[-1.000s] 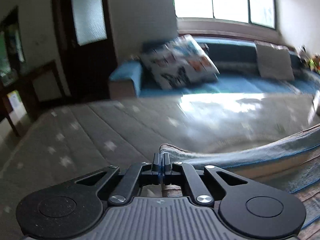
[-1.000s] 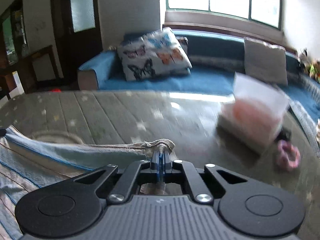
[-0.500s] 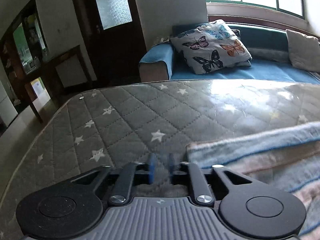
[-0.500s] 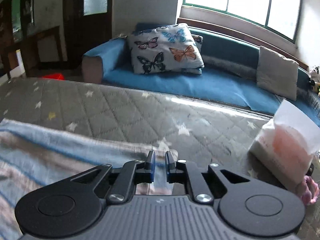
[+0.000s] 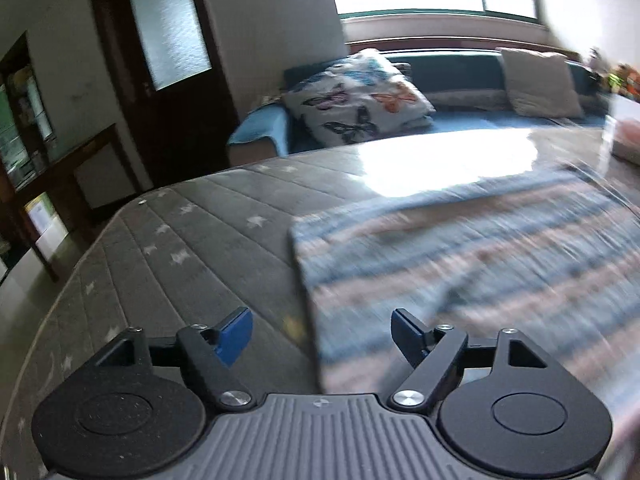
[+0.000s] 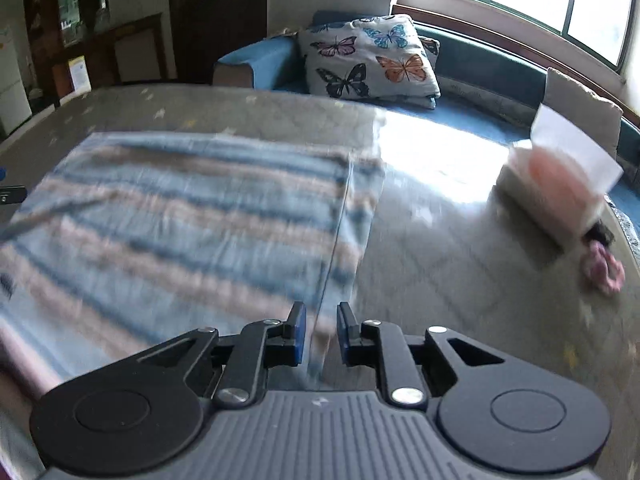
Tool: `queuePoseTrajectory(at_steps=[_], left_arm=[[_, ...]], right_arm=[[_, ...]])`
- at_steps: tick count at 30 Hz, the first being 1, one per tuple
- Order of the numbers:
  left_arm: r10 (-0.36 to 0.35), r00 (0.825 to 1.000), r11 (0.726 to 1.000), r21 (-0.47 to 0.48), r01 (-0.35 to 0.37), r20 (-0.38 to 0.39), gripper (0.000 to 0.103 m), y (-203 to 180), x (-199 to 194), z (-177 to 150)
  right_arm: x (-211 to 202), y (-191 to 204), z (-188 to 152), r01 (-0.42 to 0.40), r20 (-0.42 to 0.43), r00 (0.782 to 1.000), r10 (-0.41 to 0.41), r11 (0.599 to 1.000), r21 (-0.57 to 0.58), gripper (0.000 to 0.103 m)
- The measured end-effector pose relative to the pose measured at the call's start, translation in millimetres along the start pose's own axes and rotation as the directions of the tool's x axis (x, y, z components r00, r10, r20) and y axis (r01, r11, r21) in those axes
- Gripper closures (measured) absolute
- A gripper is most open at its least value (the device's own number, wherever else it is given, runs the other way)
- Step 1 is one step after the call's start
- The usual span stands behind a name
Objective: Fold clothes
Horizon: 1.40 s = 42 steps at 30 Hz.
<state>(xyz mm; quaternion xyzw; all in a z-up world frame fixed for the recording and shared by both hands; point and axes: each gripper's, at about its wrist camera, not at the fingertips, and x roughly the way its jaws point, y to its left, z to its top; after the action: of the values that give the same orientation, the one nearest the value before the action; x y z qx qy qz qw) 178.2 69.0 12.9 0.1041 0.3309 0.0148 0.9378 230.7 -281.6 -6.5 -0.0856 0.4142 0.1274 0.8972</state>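
a striped blue and pink cloth [image 5: 460, 248] is laid flat on a grey quilted mattress [image 5: 192, 240] printed with stars. the left gripper [image 5: 322, 330] is seen with its jaws spread wide and still opening; the cloth's left edge lies below the gap, and no pad is pressed on it. the right gripper [image 6: 321, 334] is held over the cloth's right edge, its jaws a little apart and opening, with a fold of the cloth between them but not clamped. a white box [image 6: 556, 196] and a pink scrunchie [image 6: 604, 270] are seen on the mattress to the right. a butterfly pillow [image 6: 370, 60] is propped on a blue sofa [image 6: 256, 60] behind.
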Motion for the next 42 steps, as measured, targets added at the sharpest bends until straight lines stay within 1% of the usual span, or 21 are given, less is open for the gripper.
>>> queuePoseTrajectory(at_steps=[2,3,4,7,9,12,15,18,20,23,25,26,30,33,35,37,38,39,40,42], left_arm=[[-0.013,1.0,1.0,0.011,0.013,0.006,0.019,-10.3,-14.8,-13.6],[-0.014,1.0,1.0,0.014,0.014,0.006,0.019,-14.5,-21.5,-20.9],[-0.01,1.0,1.0,0.015,0.01,0.003,0.019,-18.3,-28.0,-28.7],[0.012,1.0,1.0,0.017,-0.013,0.006,0.018,-21.9,-42.2,-45.0],[0.029,1.0,0.999,0.018,-0.029,0.01,0.015,-23.1,-50.9,-54.8],[0.049,0.999,0.999,0.02,-0.049,0.006,0.014,-19.9,-58.2,-67.4],[0.085,0.996,0.996,0.032,-0.084,-0.004,0.014,-14.4,-63.0,-79.0],[0.106,0.994,0.994,0.022,-0.105,-0.015,0.013,-4.8,-65.1,-89.5],[0.116,0.993,0.993,0.015,-0.115,-0.016,0.013,2.6,-68.5,-95.3],[0.132,0.991,0.991,0.005,-0.132,-0.02,0.011,12.9,-72.4,-101.3],[0.132,0.991,0.991,0.002,-0.132,-0.02,0.009,17.5,-75.6,-105.7],[0.132,0.991,0.991,0.002,-0.132,-0.02,0.007,19.2,-77.4,-108.1],[0.142,0.99,0.99,-0.009,-0.142,-0.02,0.008,23.7,-86.2,-113.5],[0.161,0.987,0.987,-0.002,-0.161,-0.007,0.009,21.5,-97.7,-113.8],[0.147,0.989,0.989,0.002,-0.147,0.032,0.009,18.9,-112.2,-110.7],[0.111,0.991,0.994,-0.002,-0.111,0.072,0.01,13.9,-126.6,-105.2],[0.083,0.993,0.997,-0.003,-0.083,0.088,0.013,10.4,-132.4,-102.1],[0.055,0.993,0.998,-0.003,-0.055,0.104,0.015,6.8,-138.3,-99.0],[0.025,0.993,1.0,0.001,-0.025,0.117,0.016,2.3,-143.1,-96.7],[-0.044,0.99,0.999,0.021,0.041,0.134,0.021,-8.8,-149.0,-93.9]], right_arm=[[-6.5,4.1,-15.0,0.016,0.001,1.0,-0.016,1.0,-0.004,0.086],[-9.8,5.9,-22.6,0.026,0.008,1.0,-0.026,1.0,-0.007,0.083],[-13.1,6.4,-29.1,0.033,0.02,0.999,-0.033,0.999,-0.006,0.08],[-22.5,8.1,-42.6,0.056,0.053,0.997,-0.057,0.998,0.018,0.078],[-27.0,7.0,-48.0,0.062,0.069,0.995,-0.065,0.997,0.046,0.076],[-30.1,6.6,-58.2,0.072,0.083,0.994,-0.077,0.996,0.061,0.074],[-38.6,8.5,-66.0,0.092,0.085,0.992,-0.097,0.994,0.056,0.07],[-48.8,11.5,-78.0,0.092,0.086,0.992,-0.097,0.994,0.056,0.069],[-56.0,16.4,-85.7,0.105,0.089,0.99,-0.108,0.994,0.039,0.069],[-66.5,23.5,-96.7,0.126,0.096,0.987,-0.127,0.992,0.014,0.065],[-72.3,24.4,-102.9,0.132,0.099,0.986,-0.132,0.991,0.011,0.06],[-75.1,24.2,-105.8,0.132,0.099,0.986,-0.133,0.991,0.015,0.06],[-88.9,26.4,-113.1,0.143,0.113,0.983,-0.145,0.989,0.026,0.059],[-105.5,34.6,-114.2,0.125,0.141,0.982,-0.126,0.992,0.019,0.059],[-114.1,41.1,-113.9,0.105,0.152,0.983,-0.105,0.994,0.008,0.059],[-124.4,53.9,-112.3,0.055,0.161,0.986,-0.05,0.998,-0.023,0.061],[-126.8,58.3,-111.5,0.034,0.162,0.986,-0.029,0.999,-0.034,0.061],[-129.4,66.5,-109.4,-0.009,0.161,0.987,0.016,0.999,-0.045,0.062],[-130.1,70.5,-108.2,-0.033,0.159,0.986,0.041,0.998,-0.05,0.063],[-129.3,83.0,-104.7,-0.096,0.148,0.983,0.105,0.993,-0.067,0.068]])
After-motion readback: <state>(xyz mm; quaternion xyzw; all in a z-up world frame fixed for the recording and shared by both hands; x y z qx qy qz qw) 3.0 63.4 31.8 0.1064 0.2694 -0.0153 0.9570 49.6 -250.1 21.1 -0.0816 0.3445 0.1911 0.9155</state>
